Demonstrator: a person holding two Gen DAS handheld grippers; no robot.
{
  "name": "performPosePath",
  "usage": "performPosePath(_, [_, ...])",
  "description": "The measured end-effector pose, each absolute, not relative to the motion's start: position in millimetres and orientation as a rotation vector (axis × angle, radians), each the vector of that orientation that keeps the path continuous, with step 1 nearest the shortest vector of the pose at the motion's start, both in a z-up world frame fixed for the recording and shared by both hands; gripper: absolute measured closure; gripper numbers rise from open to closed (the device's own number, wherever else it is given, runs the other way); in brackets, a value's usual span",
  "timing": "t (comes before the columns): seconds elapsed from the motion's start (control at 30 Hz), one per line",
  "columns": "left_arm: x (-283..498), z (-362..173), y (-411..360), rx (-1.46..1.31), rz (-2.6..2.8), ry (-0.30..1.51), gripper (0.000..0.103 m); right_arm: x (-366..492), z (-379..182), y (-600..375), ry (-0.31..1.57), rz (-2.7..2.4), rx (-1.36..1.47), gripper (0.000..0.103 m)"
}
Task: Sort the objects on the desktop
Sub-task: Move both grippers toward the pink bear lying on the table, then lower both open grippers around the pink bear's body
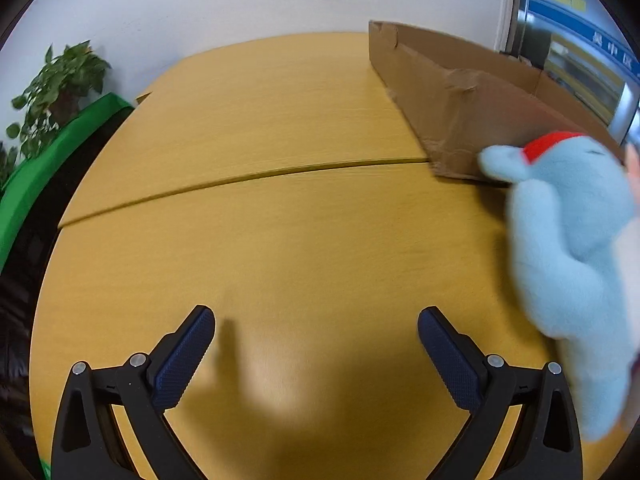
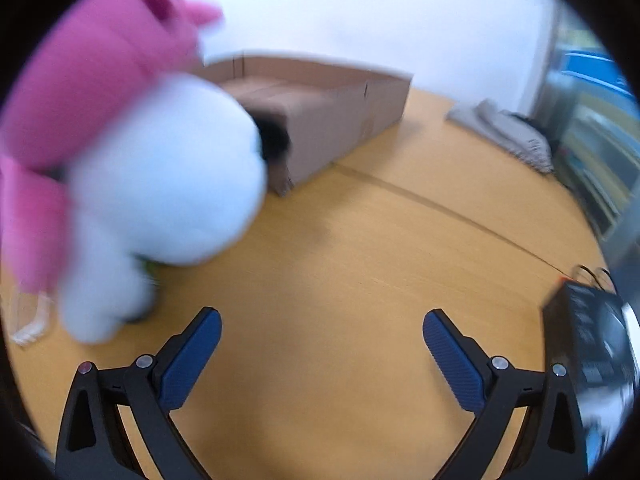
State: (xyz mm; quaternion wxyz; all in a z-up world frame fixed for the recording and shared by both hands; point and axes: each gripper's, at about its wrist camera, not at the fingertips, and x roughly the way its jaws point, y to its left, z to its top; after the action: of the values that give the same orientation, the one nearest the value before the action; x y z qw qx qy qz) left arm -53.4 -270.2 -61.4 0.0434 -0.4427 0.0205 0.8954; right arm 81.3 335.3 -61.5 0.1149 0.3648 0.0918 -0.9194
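1. Both pairs of jaws stand wide apart with nothing between them: the left gripper (image 1: 316,320) and the right gripper (image 2: 322,320) each hang over bare wooden surface (image 1: 280,240).
2. Near right in the right wrist view, a black box (image 2: 592,360) sits just beside the right gripper's outer finger. It looks stiff and flat-sided, so I judge it would take a firm pinch across two opposite faces; its weight cannot be told.
3. Near right in the left wrist view lies a pale blue plush toy (image 1: 568,264) with a red patch at its top, its far end close to the box corner. It should be light and soft and will squash under the pads, so a grip around its narrower middle looks safest.
4. Near left in the right wrist view is a pink and white plush toy (image 2: 152,184), blurred and partly hiding the box behind. It is likely just as light and yielding; a limb or the neck would give a better hold than the round white belly.
5. Farther back stands an open cardboard box (image 1: 460,100), shallow and long, probably where the sorted things go. What lies inside is unclear.
6. Far right in the right wrist view rests a grey folded cloth (image 2: 508,132), limp-looking.
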Motion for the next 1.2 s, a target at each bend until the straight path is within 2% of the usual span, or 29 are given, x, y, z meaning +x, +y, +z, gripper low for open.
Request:
performPosePath(0.13, [13.5, 2.4, -248.4, -1.162, 2.848, -0.020, 0.001, 136.6, -21.7, 315.9, 0.119, -2.824, 0.938, 0.002])
performPosePath(0.27, [85.6, 54.0, -189.7, -0.988, 2.840, -0.017, 0.000, 173.2, -13.4, 271.9, 0.121, -2.925, 0.931, 0.002])
performPosePath(0.37, [116.0, 57.9, -140.0, -0.993, 2.855, -0.032, 0.000, 193.9, -13.9, 229.8, 0.059, -2.911, 0.907, 0.002])
performPosePath(0.5, [135.8, 53.2, -97.4, -1.002, 2.780, -0.170, 0.000, 212.8, -1.9, 190.3, 0.036, -2.921, 0.868, 0.002])
performPosePath(0.67, [146.9, 39.8, -73.3, -1.039, 2.771, -0.214, 0.000, 227.2, 7.6, 180.9, -0.080, -2.982, 1.007, 0.001])
performPosePath(0.8, [158.1, 37.3, -60.6, -1.054, 2.793, -0.231, 0.000, 231.7, 6.5, 175.9, -0.099, -3.055, 1.043, 0.001])
performPosePath(1.2, [157.9, 36.8, -29.6, -1.016, 2.816, -0.065, 0.000, 223.5, -0.1, 150.6, -0.037, -3.100, 1.012, 0.002])
